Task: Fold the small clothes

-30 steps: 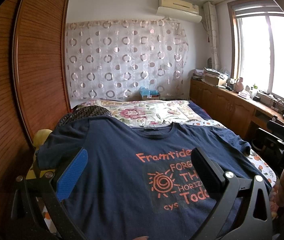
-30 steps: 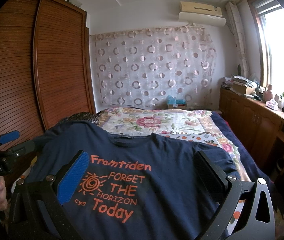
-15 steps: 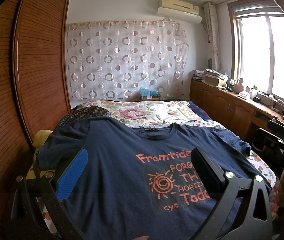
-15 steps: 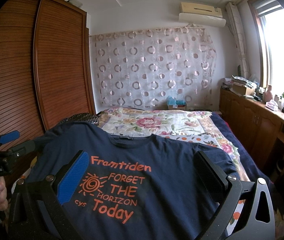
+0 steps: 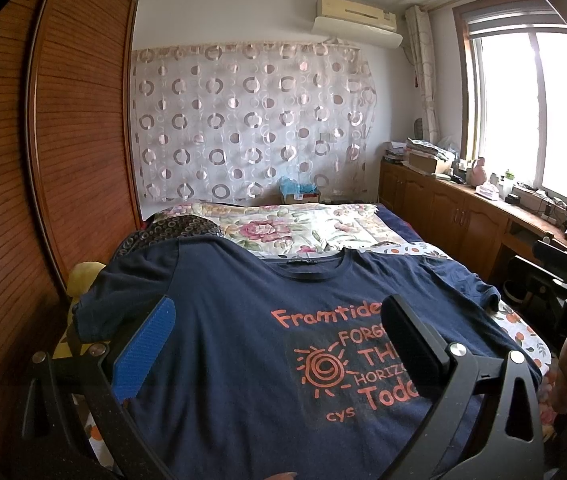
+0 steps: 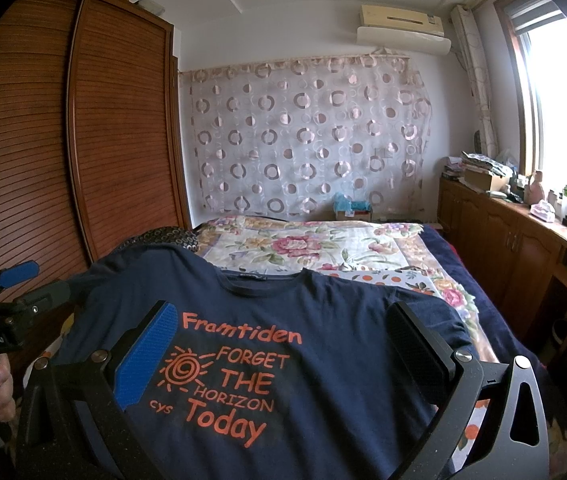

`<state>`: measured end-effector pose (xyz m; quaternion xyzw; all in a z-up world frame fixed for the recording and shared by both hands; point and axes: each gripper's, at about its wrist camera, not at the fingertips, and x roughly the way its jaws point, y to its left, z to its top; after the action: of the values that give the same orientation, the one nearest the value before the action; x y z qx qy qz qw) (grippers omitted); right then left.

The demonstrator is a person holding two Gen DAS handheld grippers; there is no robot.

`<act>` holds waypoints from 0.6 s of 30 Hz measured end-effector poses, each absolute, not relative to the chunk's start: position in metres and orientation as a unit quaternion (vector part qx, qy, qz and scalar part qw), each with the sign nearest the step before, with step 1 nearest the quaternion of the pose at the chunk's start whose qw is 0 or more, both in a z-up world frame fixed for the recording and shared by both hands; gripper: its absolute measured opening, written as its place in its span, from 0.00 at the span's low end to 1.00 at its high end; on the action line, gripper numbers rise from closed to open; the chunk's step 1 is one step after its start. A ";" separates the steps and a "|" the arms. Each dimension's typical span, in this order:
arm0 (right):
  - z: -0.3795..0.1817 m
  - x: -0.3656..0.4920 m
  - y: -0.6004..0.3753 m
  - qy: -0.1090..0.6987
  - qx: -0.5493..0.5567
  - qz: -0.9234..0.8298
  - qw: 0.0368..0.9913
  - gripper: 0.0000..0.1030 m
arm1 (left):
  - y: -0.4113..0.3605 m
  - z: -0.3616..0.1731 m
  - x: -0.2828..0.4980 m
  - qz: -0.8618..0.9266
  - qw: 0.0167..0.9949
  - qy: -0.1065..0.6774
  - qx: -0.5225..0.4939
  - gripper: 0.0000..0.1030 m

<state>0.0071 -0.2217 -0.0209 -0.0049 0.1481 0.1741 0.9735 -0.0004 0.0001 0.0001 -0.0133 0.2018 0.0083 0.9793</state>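
A navy T-shirt (image 5: 243, 320) with orange print lies spread face up on the bed, collar toward the far end; it also shows in the right wrist view (image 6: 323, 312). My left gripper (image 5: 279, 328) is open and empty, held above the shirt's lower left part. My right gripper (image 6: 283, 336) is open and empty, held above the shirt's lower right part. The left gripper also shows at the left edge of the right wrist view (image 6: 15, 280), held by a hand. The right gripper shows at the right edge of the left wrist view (image 5: 563, 280).
A floral quilt (image 5: 303, 232) covers the far bed. A dark patterned cloth (image 5: 171, 228) lies by the shirt's left shoulder. A wooden wardrobe (image 5: 63, 160) runs along the left. Low cabinets (image 5: 463, 216) with clutter stand under the window on the right.
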 end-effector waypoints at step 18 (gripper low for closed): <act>-0.021 0.007 -0.221 0.146 -0.006 0.176 0.973 1.00 | 0.000 0.000 -0.001 0.008 0.980 0.200 -0.012 1.00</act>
<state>0.0065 -0.2209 -0.0211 -0.0057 0.1462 0.1757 0.9735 -0.0010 -0.0003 0.0003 -0.0123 0.2003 0.0084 0.9796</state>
